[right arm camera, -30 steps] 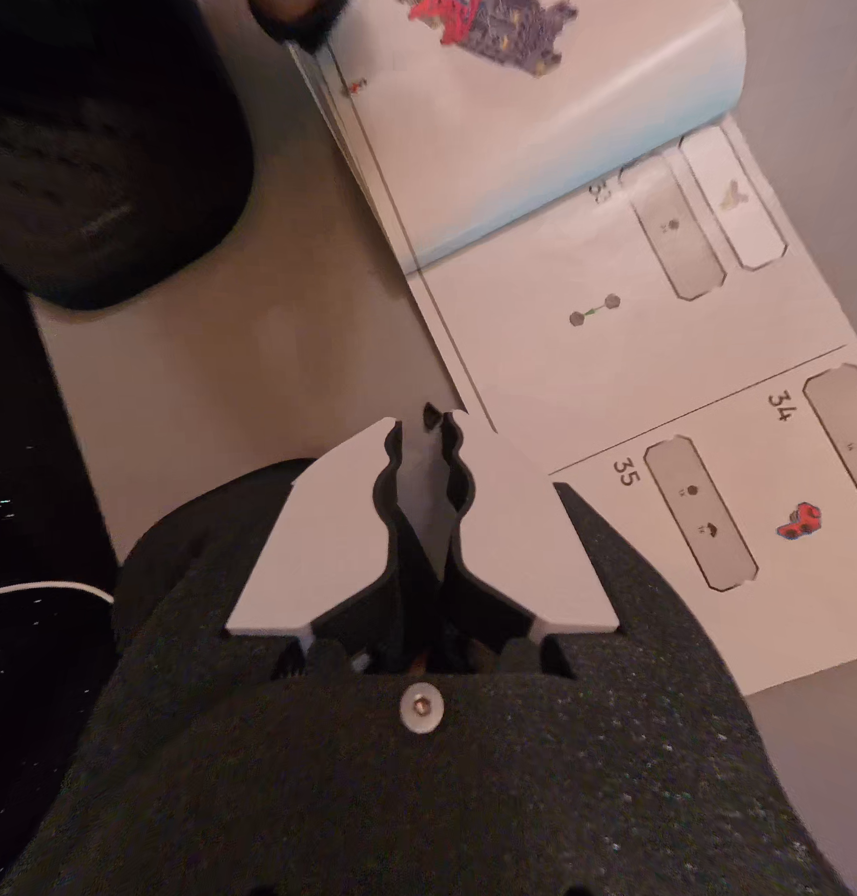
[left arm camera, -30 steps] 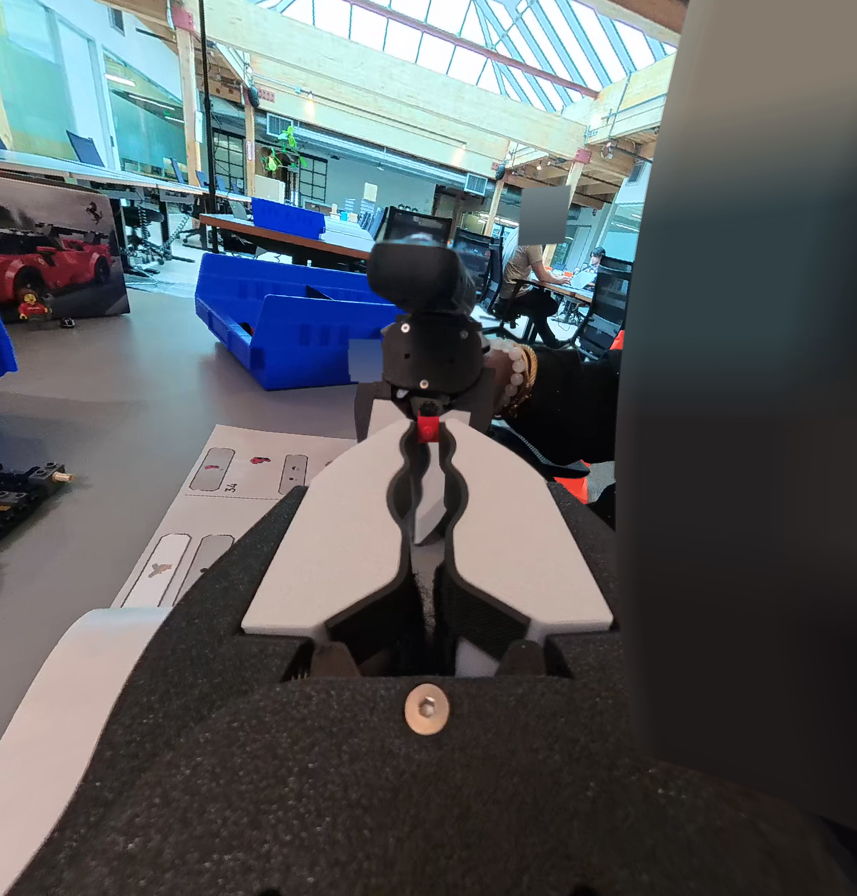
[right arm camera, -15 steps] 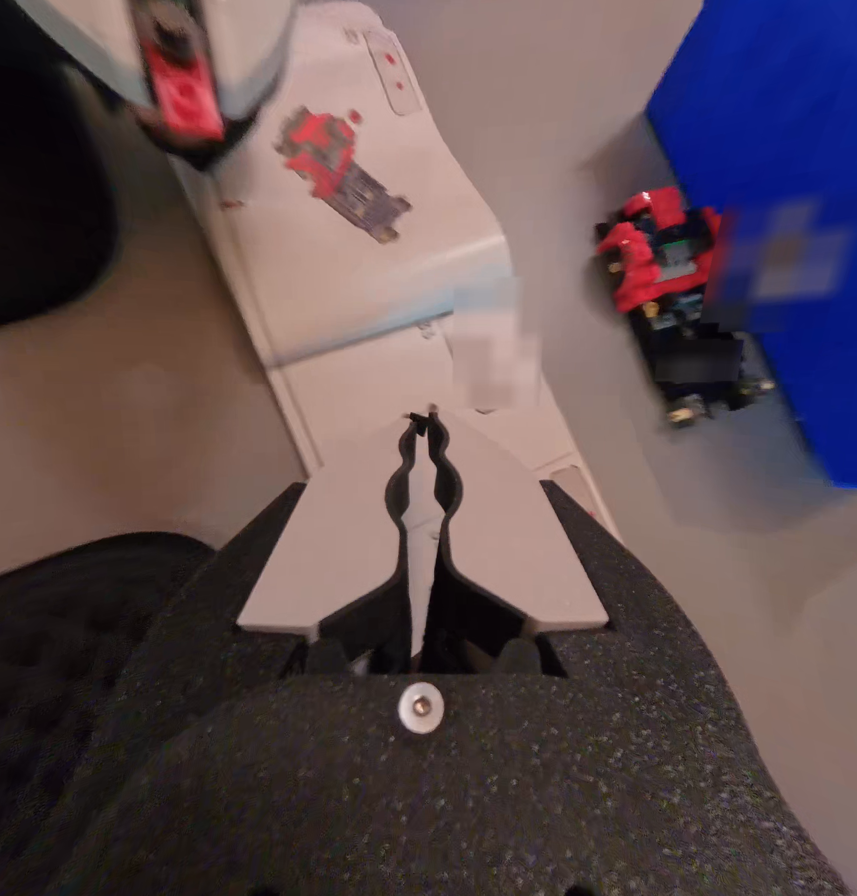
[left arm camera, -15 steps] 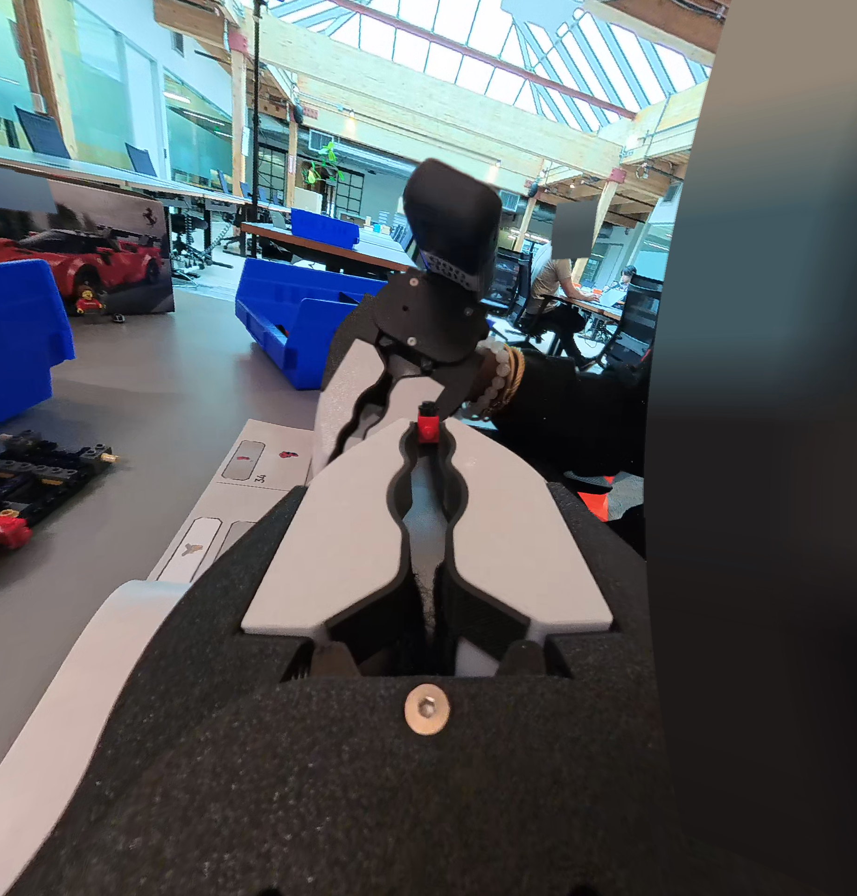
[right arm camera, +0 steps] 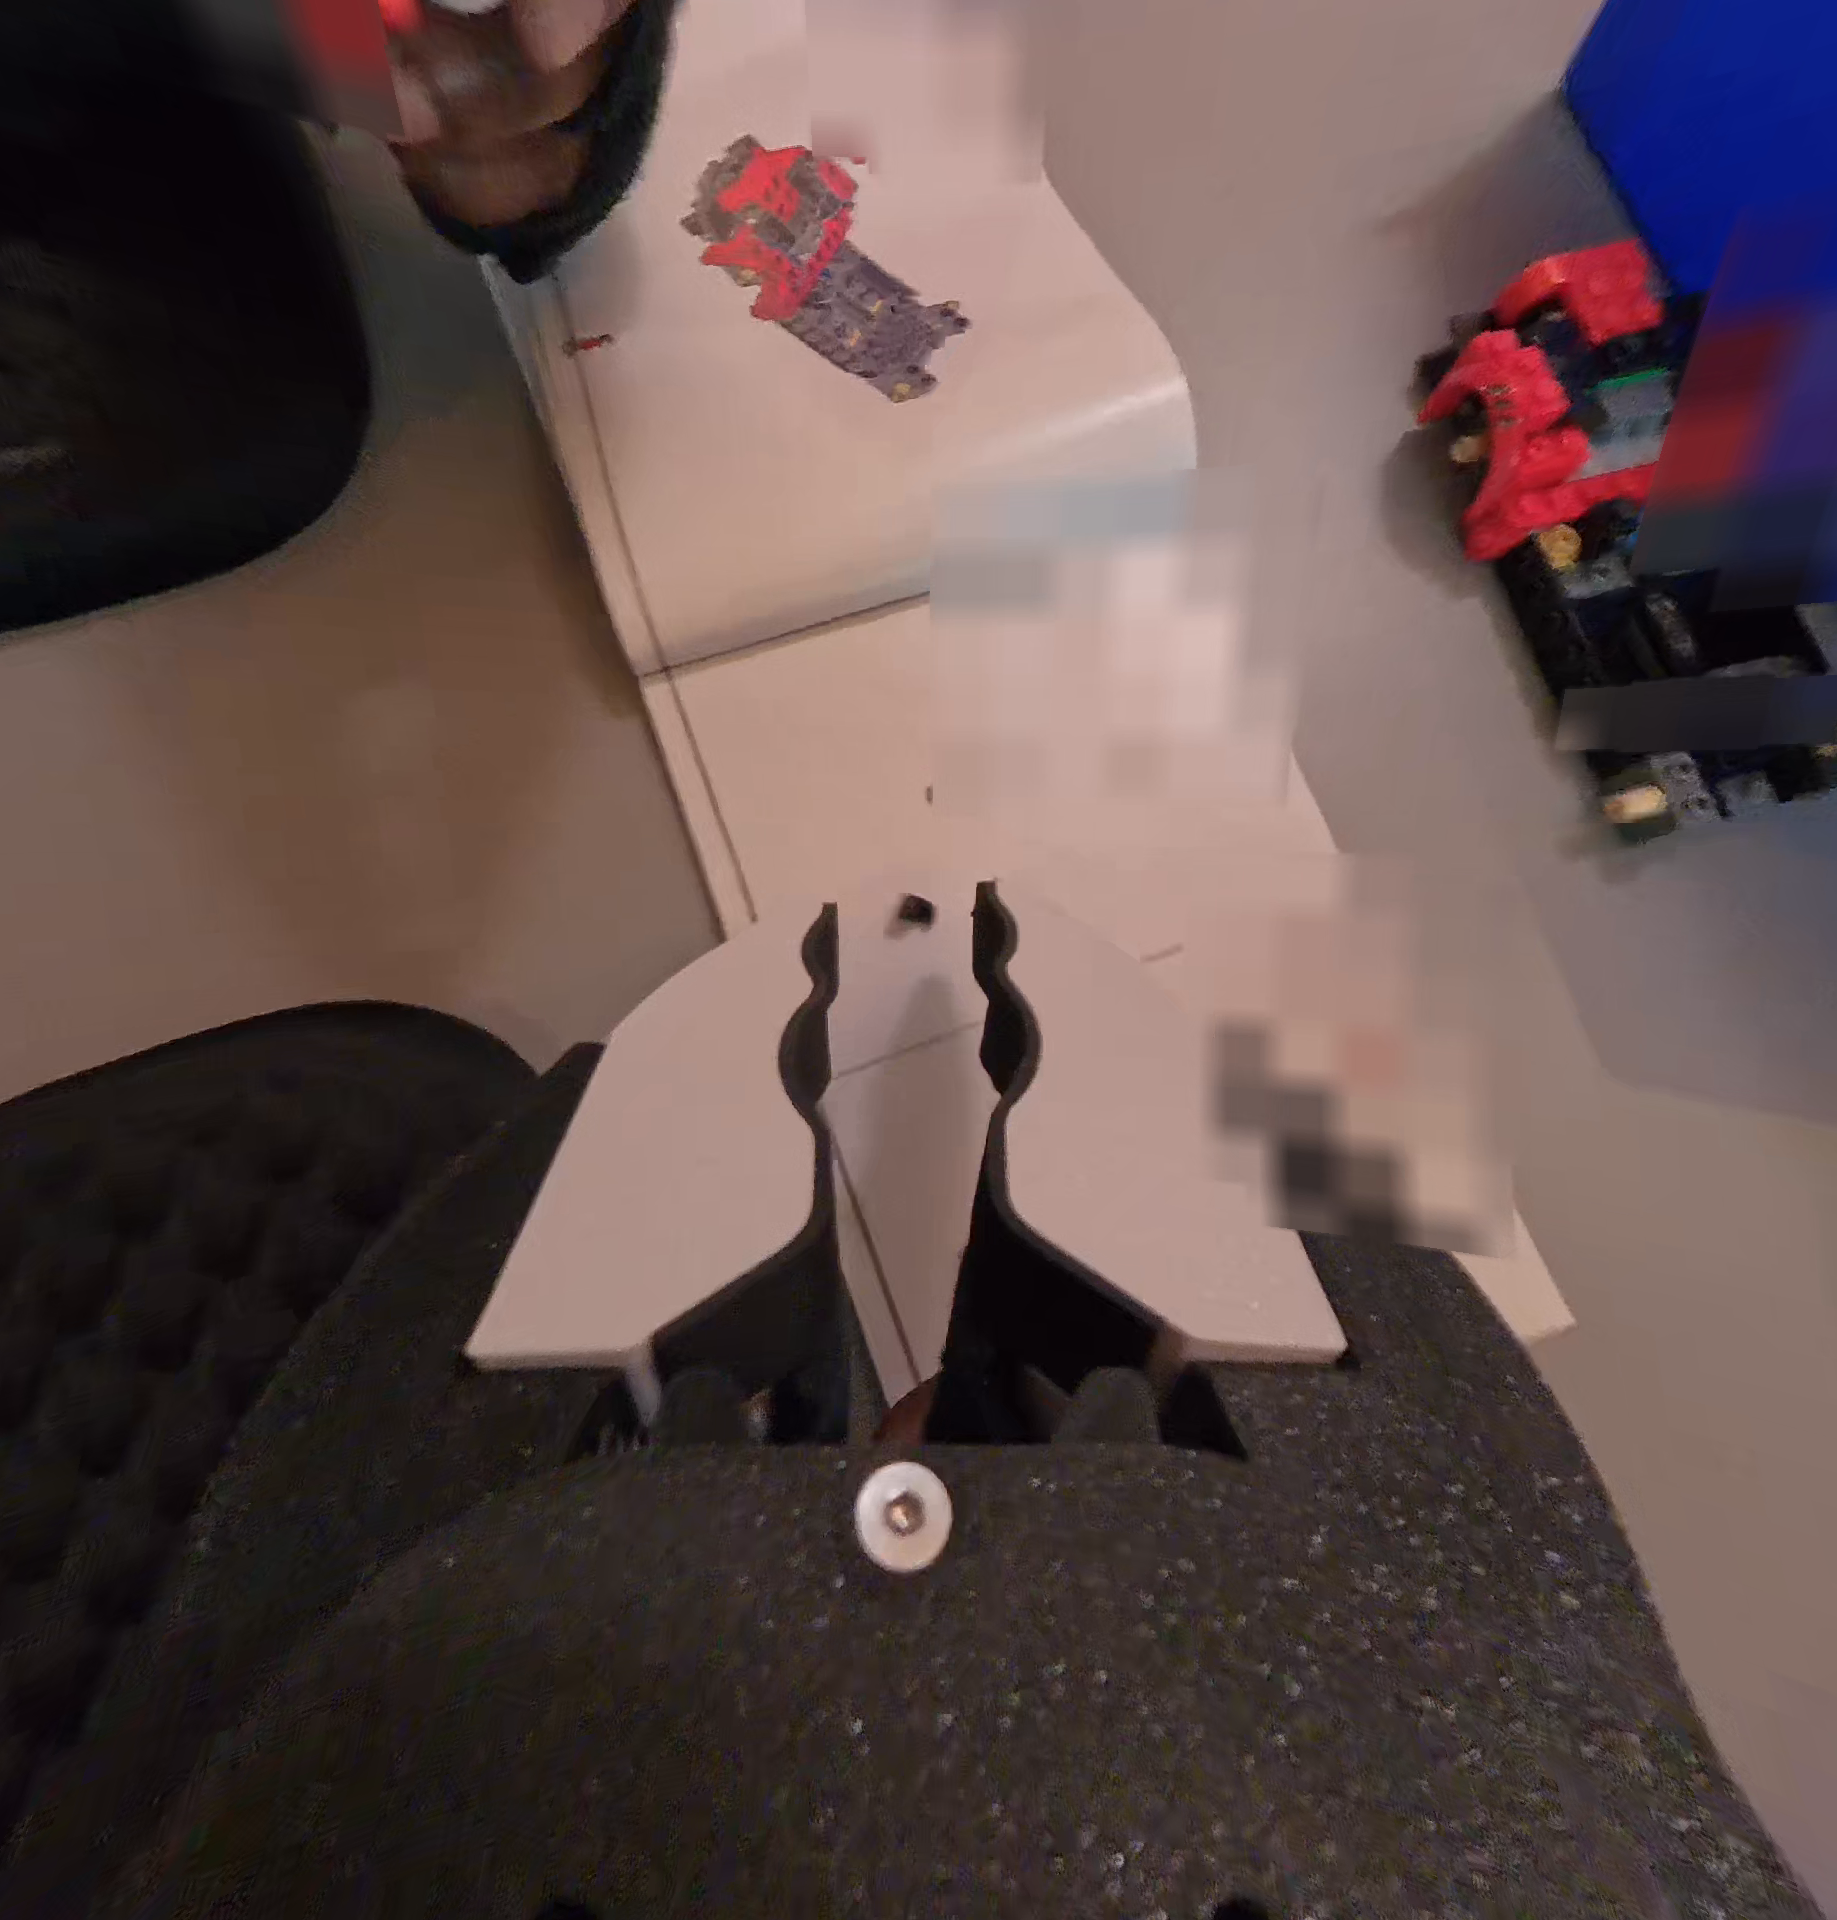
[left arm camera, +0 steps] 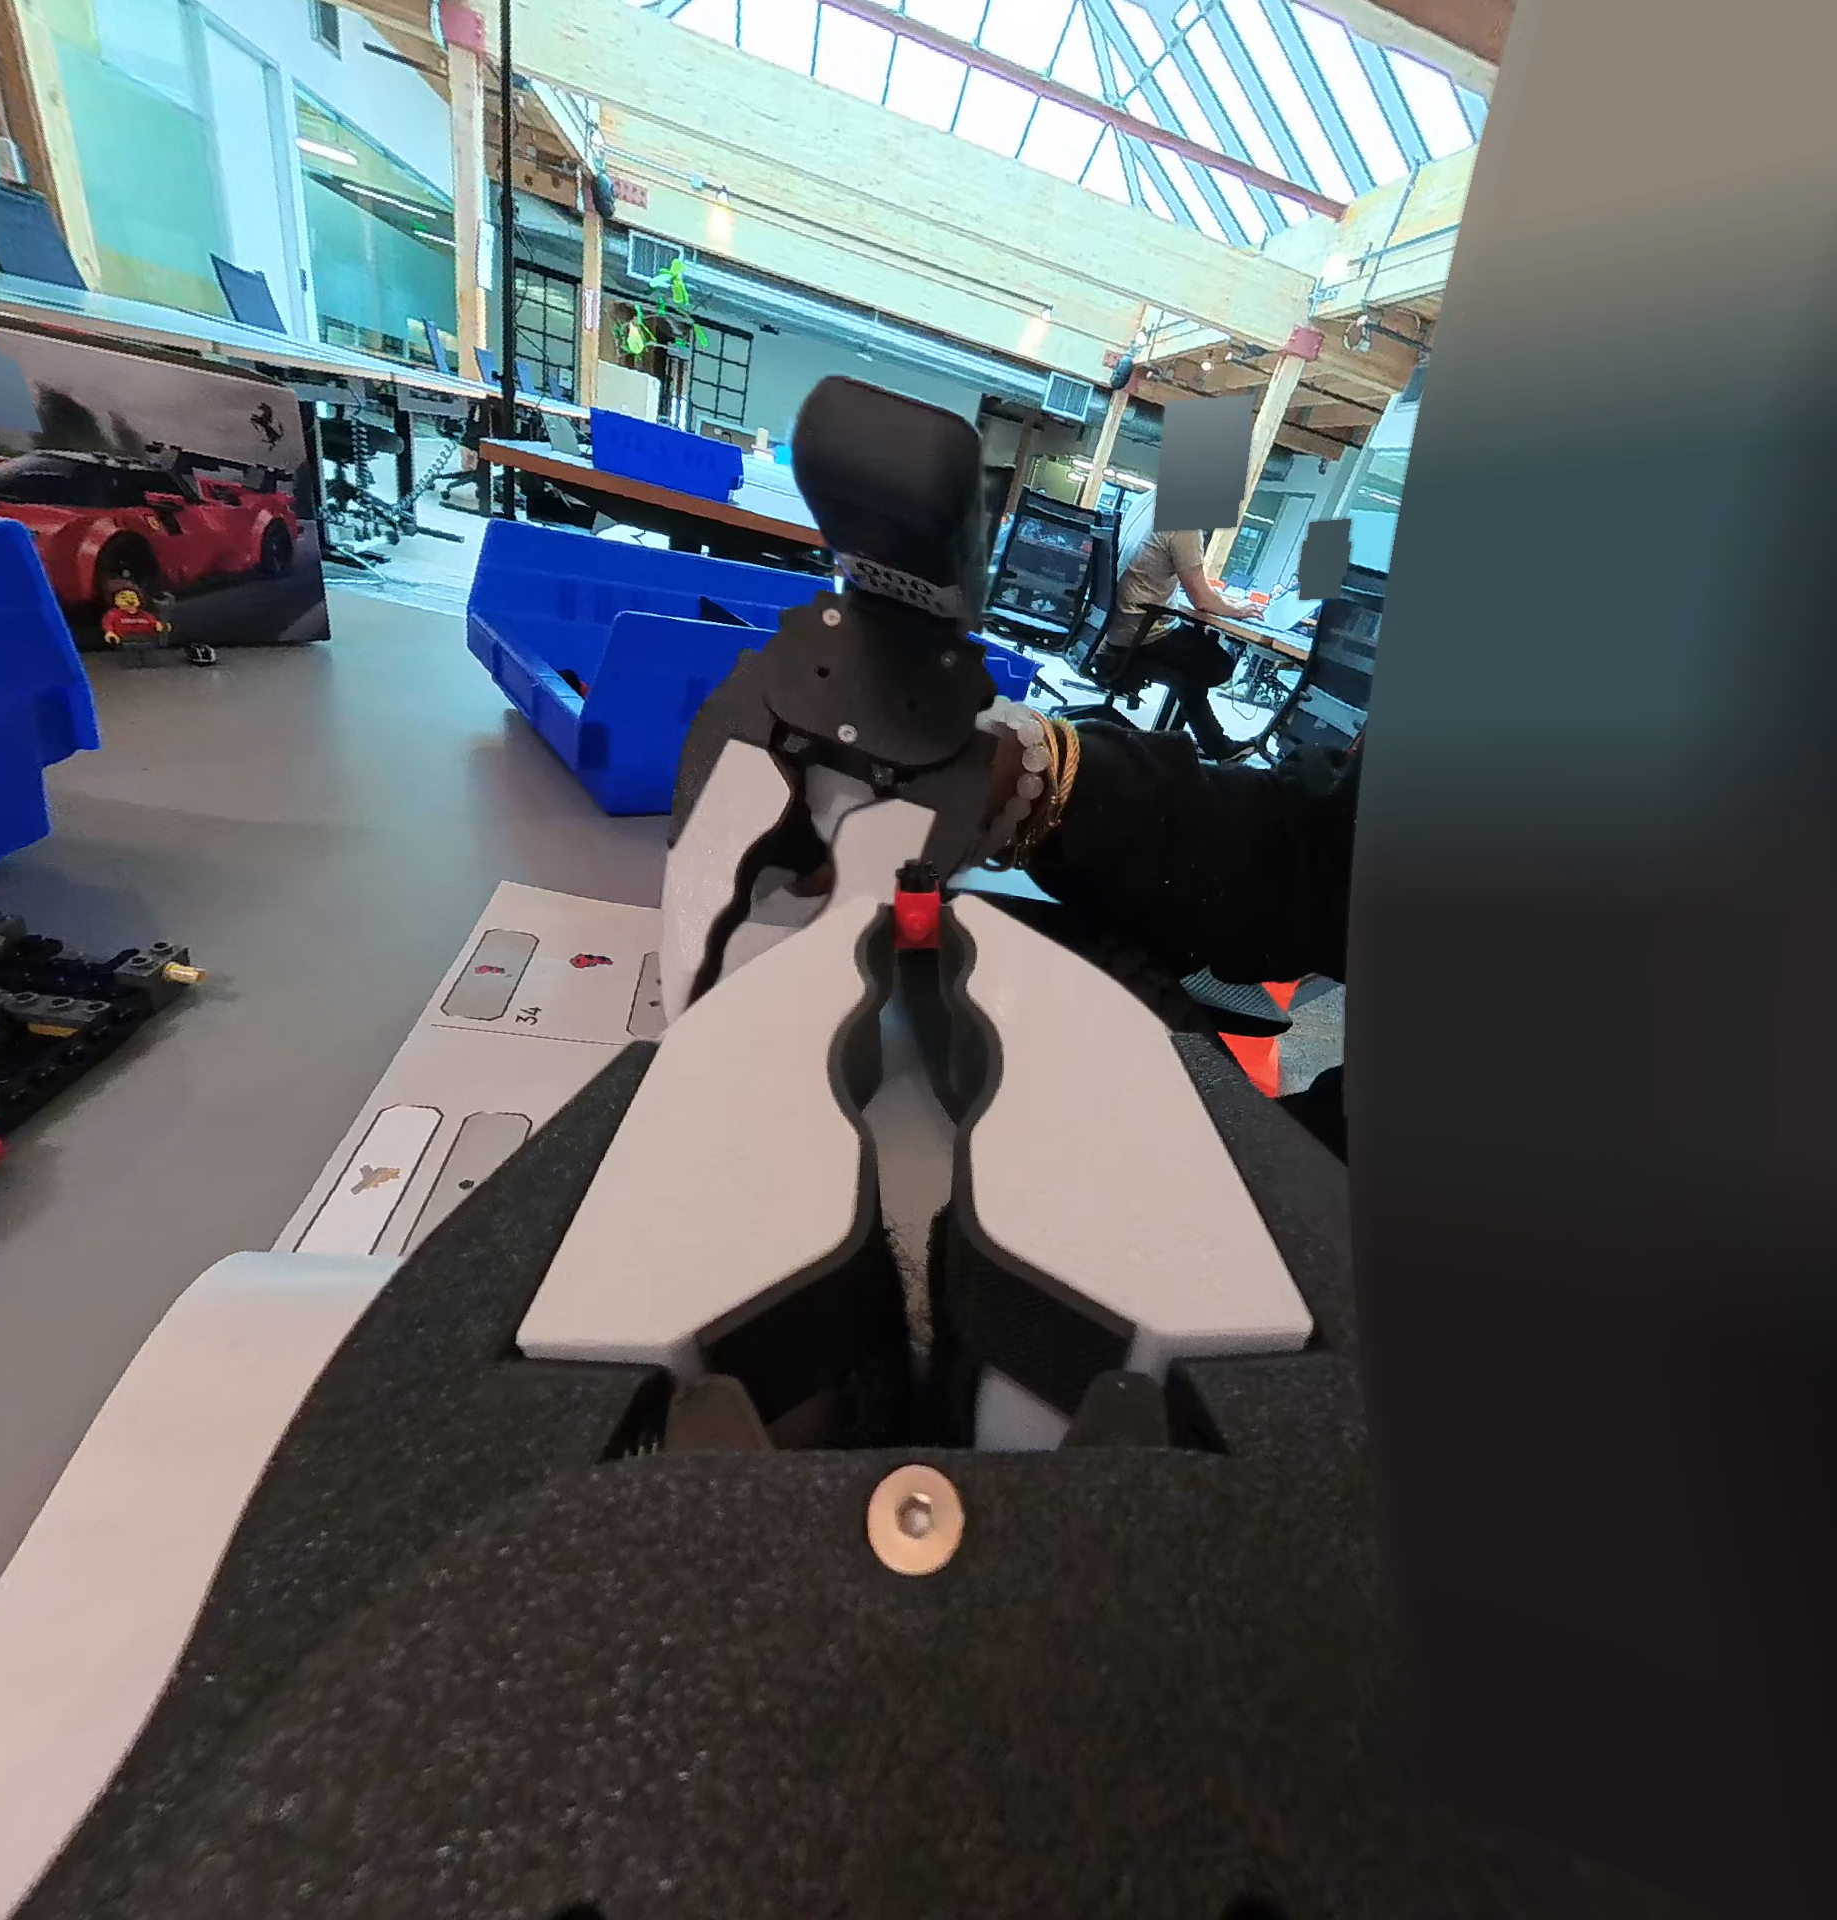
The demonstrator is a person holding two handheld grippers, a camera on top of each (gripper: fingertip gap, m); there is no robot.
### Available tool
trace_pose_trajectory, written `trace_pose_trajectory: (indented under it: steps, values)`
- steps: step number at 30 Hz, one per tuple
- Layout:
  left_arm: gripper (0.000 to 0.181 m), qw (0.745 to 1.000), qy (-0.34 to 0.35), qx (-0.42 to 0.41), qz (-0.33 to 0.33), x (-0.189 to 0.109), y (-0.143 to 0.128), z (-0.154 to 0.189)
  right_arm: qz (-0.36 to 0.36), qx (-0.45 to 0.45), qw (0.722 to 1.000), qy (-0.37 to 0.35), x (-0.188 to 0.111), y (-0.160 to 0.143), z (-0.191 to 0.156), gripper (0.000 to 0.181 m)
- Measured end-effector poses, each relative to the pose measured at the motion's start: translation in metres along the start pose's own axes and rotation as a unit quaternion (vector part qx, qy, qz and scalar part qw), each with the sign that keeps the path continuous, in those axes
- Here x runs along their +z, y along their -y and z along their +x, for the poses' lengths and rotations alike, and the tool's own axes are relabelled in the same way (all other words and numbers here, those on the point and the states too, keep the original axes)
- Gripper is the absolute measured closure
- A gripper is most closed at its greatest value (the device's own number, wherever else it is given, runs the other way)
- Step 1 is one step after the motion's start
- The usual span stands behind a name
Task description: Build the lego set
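My left gripper (left arm camera: pixel 915 914) is shut on a small red lego piece (left arm camera: pixel 915 921) with a black bit on top, held above the open instruction booklet (left arm camera: pixel 540 997). My right gripper (left arm camera: pixel 789 873) faces it just beyond, with its jaws apart. In the right wrist view the right gripper (right arm camera: pixel 906 906) is open over the booklet (right arm camera: pixel 841 499). A tiny black piece (right arm camera: pixel 912 911) shows between its tips; I cannot tell whether it rests on the page. The red and black lego car build (right arm camera: pixel 1558 499) lies to the right, and it also shows in the left wrist view (left arm camera: pixel 52 1008).
A blue bin (left arm camera: pixel 623 665) stands behind the booklet, another (left arm camera: pixel 10 686) at the far left, next to the set's box with a red car picture (left arm camera: pixel 155 499). A dark blurred panel (left arm camera: pixel 1620 935) fills the right side. A hand in a black sleeve (right arm camera: pixel 540 156) is at the top. The left gripper's tips are roughly 12 cm from the right gripper's.
My right gripper has opened; it was pinched on the tiny black piece before. It has swung over the booklet toward the car build. My left gripper still holds the red piece.
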State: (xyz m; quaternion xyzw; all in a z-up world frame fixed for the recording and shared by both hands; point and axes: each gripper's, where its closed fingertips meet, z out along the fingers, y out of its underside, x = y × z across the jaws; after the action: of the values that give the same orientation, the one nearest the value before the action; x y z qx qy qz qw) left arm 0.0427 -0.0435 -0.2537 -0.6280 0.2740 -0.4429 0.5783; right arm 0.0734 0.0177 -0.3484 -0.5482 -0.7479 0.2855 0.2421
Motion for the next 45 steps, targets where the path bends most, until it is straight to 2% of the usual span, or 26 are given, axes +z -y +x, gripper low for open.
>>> trace_pose_trajectory:
  steps: [2,3,6,9,11,13,16,21,24,27,29,33,37,42,45]
  values:
    - [0.174,1.000,0.000,0.001,-0.004,0.000,-0.001,0.000,-0.009,0.006,0.999,-0.040,-0.005,-0.005,0.017,0.173]
    - [0.174,1.000,0.000,0.001,-0.005,0.000,-0.001,0.000,-0.014,-0.004,0.999,-0.043,-0.007,-0.007,0.018,0.177]
    - [0.174,1.000,-0.002,-0.001,-0.006,0.001,-0.002,0.000,-0.033,-0.040,0.999,0.005,-0.002,-0.012,-0.001,0.176]
    - [0.174,1.000,-0.006,-0.004,-0.009,0.002,-0.003,0.001,-0.042,-0.080,0.996,-0.002,0.001,-0.008,-0.001,0.175]
    - [0.174,1.000,-0.009,-0.004,-0.013,0.003,-0.005,0.002,-0.029,-0.076,0.997,-0.007,0.002,0.003,0.005,0.179]
    - [0.174,1.000,-0.010,-0.002,-0.017,0.004,-0.006,0.002,-0.027,-0.060,0.998,0.021,0.007,0.008,0.003,0.181]
    - [0.174,1.000,-0.008,0.000,-0.015,0.002,-0.005,0.002,-0.060,-0.063,0.996,0.022,0.013,-0.001,0.003,0.181]
    - [0.174,1.000,-0.014,-0.003,-0.010,0.003,-0.003,0.003,-0.057,-0.042,0.997,0.024,0.002,-0.010,-0.002,0.181]
    - [0.174,1.000,-0.018,-0.004,-0.018,0.005,-0.006,0.004,-0.052,-0.067,0.996,0.040,-0.013,-0.006,-0.002,0.179]
    - [0.174,0.999,-0.020,-0.002,-0.025,0.006,-0.009,0.005,-0.120,-0.159,0.976,0.091,-0.022,-0.013,-0.007,0.165]
    - [0.174,0.999,-0.021,0.000,-0.028,0.006,-0.010,0.006,-0.171,-0.224,0.953,0.112,-0.020,-0.016,-0.004,0.162]
    - [0.174,0.999,-0.026,0.000,-0.028,0.005,-0.010,0.008,-0.199,-0.335,0.901,0.189,-0.009,-0.009,-0.008,0.162]
    - [0.174,0.999,-0.029,0.001,-0.031,0.004,-0.010,0.008,-0.243,-0.391,0.858,0.230,0.001,-0.013,-0.003,0.154]
    - [0.174,0.999,-0.033,-0.001,-0.026,0.003,-0.009,0.008,-0.254,-0.409,0.839,0.255,0.005,-0.012,0.001,0.158]
    - [0.174,0.999,-0.033,-0.001,-0.025,0.003,-0.008,0.008,-0.252,-0.406,0.846,0.238,0.002,-0.006,0.012,0.160]
